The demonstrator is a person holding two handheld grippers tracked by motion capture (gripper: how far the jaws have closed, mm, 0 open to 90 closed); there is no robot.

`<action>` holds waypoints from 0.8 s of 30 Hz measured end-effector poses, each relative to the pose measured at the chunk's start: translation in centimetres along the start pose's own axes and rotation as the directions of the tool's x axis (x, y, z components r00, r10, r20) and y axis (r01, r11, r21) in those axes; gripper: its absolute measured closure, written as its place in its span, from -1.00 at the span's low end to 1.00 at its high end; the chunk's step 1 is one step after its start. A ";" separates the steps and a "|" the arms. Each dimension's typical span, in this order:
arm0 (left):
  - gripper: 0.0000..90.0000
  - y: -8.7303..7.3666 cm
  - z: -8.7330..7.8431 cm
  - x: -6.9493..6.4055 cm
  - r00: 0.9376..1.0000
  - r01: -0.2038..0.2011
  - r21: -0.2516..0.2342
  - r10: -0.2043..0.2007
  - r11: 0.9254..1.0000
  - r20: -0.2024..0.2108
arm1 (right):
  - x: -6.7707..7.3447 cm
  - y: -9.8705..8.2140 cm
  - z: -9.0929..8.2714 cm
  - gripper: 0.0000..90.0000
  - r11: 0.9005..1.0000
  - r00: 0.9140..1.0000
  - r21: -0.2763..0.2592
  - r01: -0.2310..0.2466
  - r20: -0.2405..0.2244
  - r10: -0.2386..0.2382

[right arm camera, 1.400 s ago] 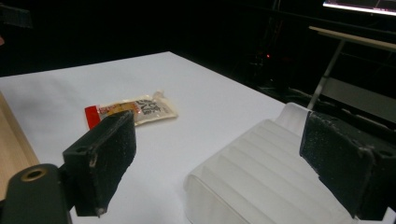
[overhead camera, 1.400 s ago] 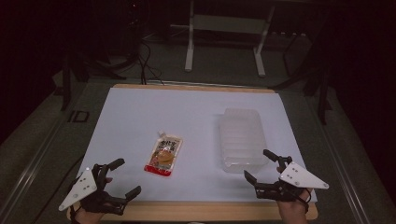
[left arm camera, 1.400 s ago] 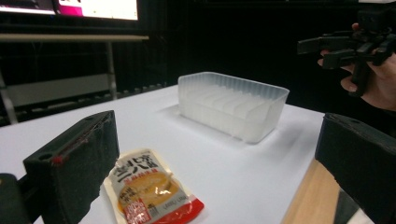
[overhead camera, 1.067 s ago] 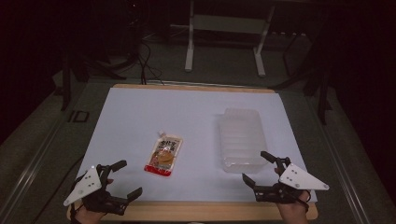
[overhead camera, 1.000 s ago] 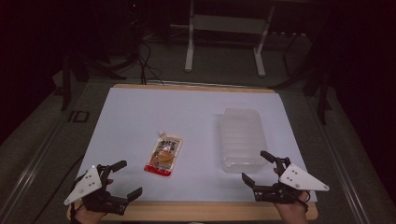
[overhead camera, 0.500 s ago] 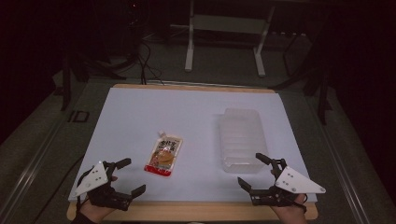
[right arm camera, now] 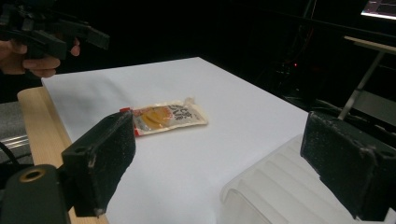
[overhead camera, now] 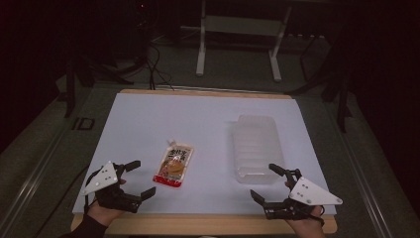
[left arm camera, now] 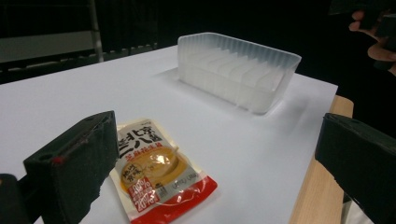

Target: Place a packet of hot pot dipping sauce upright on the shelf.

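Left gripper (overhead camera: 136, 178) spread wide near the table's front edge, sauce pouch (overhead camera: 174, 165) flat on the white sheet (overhead camera: 148, 119) just right of its jaws, clear plastic tray (overhead camera: 256, 148) beyond, right gripper (overhead camera: 267, 183) wide open at the tray's near end.

Left tongs (overhead camera: 138, 178): black frame, two blocky black jaws, grey three-cornered plate with small dark screws on top. Right tongs (overhead camera: 270, 182): same build. Dark sleeve at left wrist.

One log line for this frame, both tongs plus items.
left tongs: open, empty, near sauce packet | right tongs: open, empty, near plastic box | packet flat on table, untouched
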State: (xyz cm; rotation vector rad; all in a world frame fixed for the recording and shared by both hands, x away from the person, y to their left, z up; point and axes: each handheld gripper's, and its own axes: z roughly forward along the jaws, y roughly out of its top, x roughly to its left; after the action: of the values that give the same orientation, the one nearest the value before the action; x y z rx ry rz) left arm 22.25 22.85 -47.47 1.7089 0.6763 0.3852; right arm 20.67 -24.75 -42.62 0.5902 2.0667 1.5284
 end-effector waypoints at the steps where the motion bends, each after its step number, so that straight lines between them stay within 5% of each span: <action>1: -1.00 0.1 0.1 0.1 1.000 0.002 0.001 -0.002 1.000 -0.001 | 0.0 0.0 0.0 -0.77 1.000 1.000 0.004 -0.002 -0.005 0.002; 24: -0.96 2.7 4.1 3.7 1.000 -0.022 0.047 0.022 0.999 -0.002 | 0.0 -0.2 0.3 -0.77 1.000 1.000 0.018 -0.007 -0.023 0.007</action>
State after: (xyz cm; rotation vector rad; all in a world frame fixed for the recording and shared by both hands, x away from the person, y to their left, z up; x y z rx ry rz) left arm 28.15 21.63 -46.27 1.7618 0.6729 0.3895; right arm 20.83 -24.59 -42.84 0.5899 2.0993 1.5286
